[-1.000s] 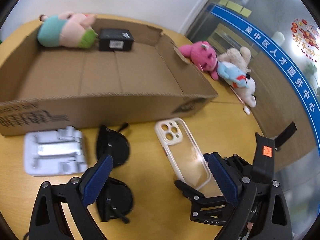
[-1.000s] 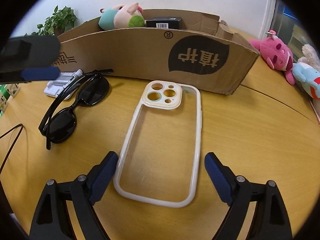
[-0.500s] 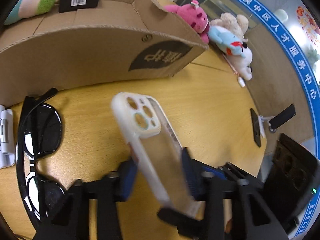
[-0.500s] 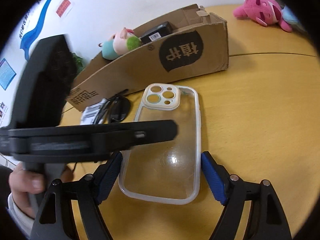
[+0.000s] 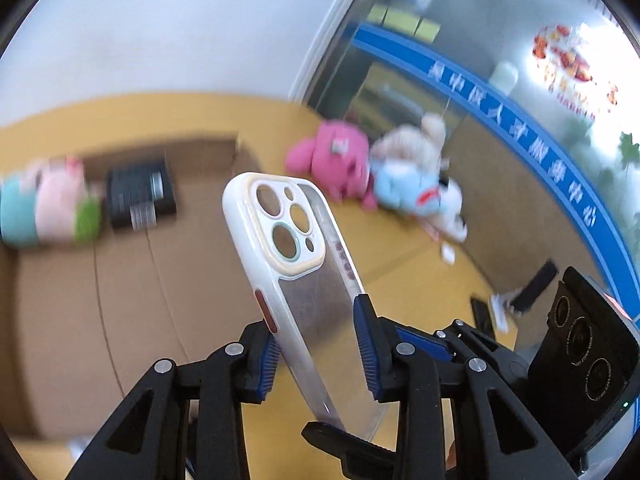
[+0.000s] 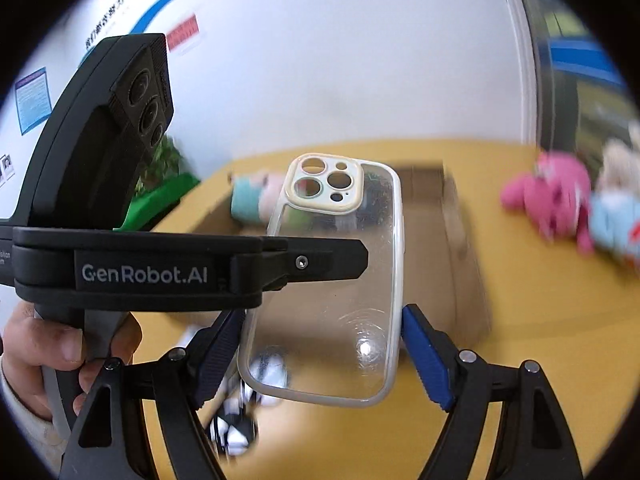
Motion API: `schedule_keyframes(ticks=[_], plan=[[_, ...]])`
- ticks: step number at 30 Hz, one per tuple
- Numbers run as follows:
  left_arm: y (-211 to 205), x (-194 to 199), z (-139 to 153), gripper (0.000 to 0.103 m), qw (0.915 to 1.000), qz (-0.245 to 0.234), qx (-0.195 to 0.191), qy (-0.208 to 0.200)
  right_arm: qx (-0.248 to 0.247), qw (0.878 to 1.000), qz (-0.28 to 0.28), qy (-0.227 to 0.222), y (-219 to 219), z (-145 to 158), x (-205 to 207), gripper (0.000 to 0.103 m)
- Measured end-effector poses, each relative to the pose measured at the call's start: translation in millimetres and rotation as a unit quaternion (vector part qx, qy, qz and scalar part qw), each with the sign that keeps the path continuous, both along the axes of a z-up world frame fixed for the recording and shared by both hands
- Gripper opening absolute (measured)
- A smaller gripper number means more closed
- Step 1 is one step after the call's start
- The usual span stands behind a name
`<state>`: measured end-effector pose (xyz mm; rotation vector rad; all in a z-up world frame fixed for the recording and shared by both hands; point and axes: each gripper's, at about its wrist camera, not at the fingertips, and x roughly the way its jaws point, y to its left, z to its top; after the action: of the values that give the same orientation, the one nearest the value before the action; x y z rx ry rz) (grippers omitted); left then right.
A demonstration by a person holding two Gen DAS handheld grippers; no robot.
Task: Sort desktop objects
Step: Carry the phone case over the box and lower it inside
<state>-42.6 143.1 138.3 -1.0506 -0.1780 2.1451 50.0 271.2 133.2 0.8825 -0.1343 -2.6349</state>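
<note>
A clear phone case (image 5: 296, 264) with a white rim is lifted above the yellow table. My left gripper (image 5: 316, 354) is shut on its lower part and holds it tilted over the open cardboard box (image 5: 80, 288). In the right wrist view the case (image 6: 340, 272) stands between my right gripper's (image 6: 324, 356) blue pads (image 6: 424, 360), which sit at its two long edges. Whether the right pads press it I cannot tell. The left gripper's body (image 6: 160, 272) crosses in front of the case.
The box holds a pink and teal plush (image 5: 48, 204) and a black box (image 5: 142, 194). Pink (image 5: 332, 160) and blue (image 5: 416, 196) plush toys lie on the table beyond it. Sunglasses (image 6: 236, 424) show blurred below the case.
The case left the table: the left gripper shut on it and raised it toward the box. The right gripper rose with it, its pads now at the case's edges.
</note>
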Motion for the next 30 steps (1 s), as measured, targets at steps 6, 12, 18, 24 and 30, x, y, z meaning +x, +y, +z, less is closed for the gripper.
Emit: schedule_keyframes(ticks=[6,12,18,24,30], plan=[[-2,-92,52,0.027,0.9996,-0.008,0.019,0.020,0.018,1.000,0.000,0.017,-7,51,-81,0.079],[5,-188,37,0.025,0.9992,-0.011,0.014,-0.036,0.037,0.998,-0.007,-0.046,-7,42,-177,0.079],[20,-258,-48,0.025,0.9900,-0.009,-0.001,-0.140,0.040,0.988,-0.016,-0.149,1,-33,-246,0.079],[28,-285,-121,0.025,0.9749,0.007,0.003,-0.223,0.050,0.972,-0.023,-0.231,8,-100,-274,0.078],[34,-293,-152,0.027,0.9637,0.019,-0.003,-0.266,0.088,0.962,-0.041,-0.257,8,-124,-284,0.076]])
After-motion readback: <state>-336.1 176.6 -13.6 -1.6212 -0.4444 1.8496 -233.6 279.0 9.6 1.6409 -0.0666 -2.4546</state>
